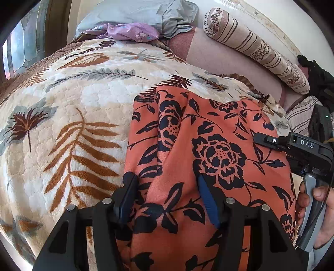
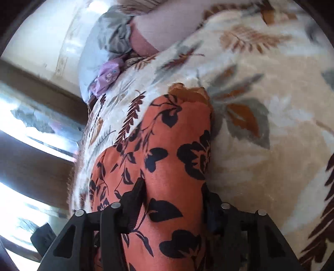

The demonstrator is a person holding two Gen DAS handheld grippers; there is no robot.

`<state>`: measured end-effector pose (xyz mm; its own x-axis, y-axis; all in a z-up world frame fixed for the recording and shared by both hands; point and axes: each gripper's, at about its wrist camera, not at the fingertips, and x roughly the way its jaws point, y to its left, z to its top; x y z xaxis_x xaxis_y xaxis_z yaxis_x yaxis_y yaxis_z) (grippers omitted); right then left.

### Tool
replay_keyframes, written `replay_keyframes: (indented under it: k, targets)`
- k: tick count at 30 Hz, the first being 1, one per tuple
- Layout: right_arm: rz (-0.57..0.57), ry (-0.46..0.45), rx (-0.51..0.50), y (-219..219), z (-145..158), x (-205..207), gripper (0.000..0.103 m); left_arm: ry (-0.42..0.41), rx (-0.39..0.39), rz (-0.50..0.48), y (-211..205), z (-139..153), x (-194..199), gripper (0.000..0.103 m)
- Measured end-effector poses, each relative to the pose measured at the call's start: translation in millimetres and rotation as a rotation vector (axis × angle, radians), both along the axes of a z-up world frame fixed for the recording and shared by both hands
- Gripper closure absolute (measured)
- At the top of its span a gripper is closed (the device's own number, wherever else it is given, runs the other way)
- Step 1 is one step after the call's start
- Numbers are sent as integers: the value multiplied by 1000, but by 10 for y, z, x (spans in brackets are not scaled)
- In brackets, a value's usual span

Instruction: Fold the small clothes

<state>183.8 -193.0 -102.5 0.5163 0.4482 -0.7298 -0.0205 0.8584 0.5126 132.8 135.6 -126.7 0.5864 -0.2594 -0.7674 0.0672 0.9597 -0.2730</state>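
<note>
Orange garment (image 1: 208,146) with black flowers lies on the bed's leaf-patterned blanket (image 1: 73,116), folded into a long strip with a raised crease running along it. My left tool (image 1: 167,193) points down at its near end, jaws partly apart with cloth bunched between them; the blue finger (image 1: 206,200) and the black one touch the fabric at each side, but I cannot tell whether they pinch it. My right tool (image 2: 173,200) straddles a ridge of the same garment (image 2: 167,146), both fingers sunk against the cloth and gripping it. From the left camera, my right hand (image 1: 315,208) shows at the garment's right edge, wrapped around the tool's grey handle. Farther up the bed sit a grey pillow (image 1: 135,14), a small purple cloth (image 1: 133,31) and a striped bolster (image 1: 254,48).
</note>
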Motion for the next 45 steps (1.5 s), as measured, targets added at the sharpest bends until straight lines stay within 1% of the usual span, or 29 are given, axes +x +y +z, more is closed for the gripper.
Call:
replay_keyframes:
  k: [1,3,4,5,6,7,8,11,13,14,15,17,19,20,22,23,25,26,27,28,30,32,35,37,39,41,42,43,45]
  targets:
    - [11,-17,-32,37,37,-24,56,1,-2,2,0,-2,6,41]
    - [15,13,-52,25,-53,28,56,2,0,3,-16,-4,20,40]
    - [5,55,-25,-25,-165,77,56,-1,5,0,-31,-6,25,40]
    - [-24,98,36,-101,-274,113,43,-4,14,0,-44,-7,25,40]
    - [-56,112,120,-189,-320,108,40,-8,17,-2,-45,-7,26,40]
    - [-75,124,163,-241,-314,104,38,-9,16,-3,-42,-9,25,39]
    - [-77,130,165,-248,-288,104,35,-9,14,-3,-38,-12,25,39]
    - [-26,90,117,-159,-194,115,32,-11,16,-2,-44,-16,31,39]
    - [22,85,24,-60,-250,144,37,-13,22,-5,-55,-22,43,38]
    - [29,76,5,-47,-266,155,41,-14,24,-5,-61,-25,50,37]
    - [18,76,5,-50,-241,147,43,-16,23,-5,-58,-24,56,37]
    - [11,59,-64,32,-127,99,44,-18,21,-1,-57,-24,55,37]
    - [-2,30,-113,82,14,-26,41,-21,23,-1,-52,-25,55,37]
    - [-11,12,-113,74,80,-116,41,-23,23,0,-50,-25,52,37]
    - [-42,-36,-87,26,206,-333,33,-27,26,1,-56,-25,44,37]
    - [-36,-58,-78,42,248,-436,30,-29,29,2,-61,-25,39,37]
    - [20,-81,-135,149,263,-589,28,-35,36,4,-72,-23,22,37]
    - [58,-76,-169,207,213,-636,27,-40,40,4,-78,-22,13,37]
    - [86,-40,-202,253,130,-669,27,-44,45,4,-82,-20,1,37]
    - [90,12,-205,240,61,-701,27,-49,49,5,-86,-15,-22,37]
    - [57,41,-125,137,67,-826,28,-59,56,4,-77,-3,-66,37]
    - [30,-4,-133,101,195,-954,28,-66,54,6,-52,20,-146,37]
    - [26,-98,-99,104,427,-1139,28,-78,64,-1,-35,33,-266,37]
    - [41,-136,-78,146,482,-1205,24,-85,76,-9,-40,22,-299,36]
    - [84,-112,-27,210,360,-1191,19,-81,72,-8,-26,14,-318,36]
    - [106,-35,-35,226,66,-1102,19,-56,45,-2,13,21,-353,36]
    - [106,-30,-28,222,-15,-1118,19,-43,39,3,27,20,-395,36]
    - [107,-70,-19,207,-1,-1166,19,-36,48,10,44,15,-455,36]
    - [117,-81,-35,227,22,-1223,19,-25,73,10,46,-18,-551,36]
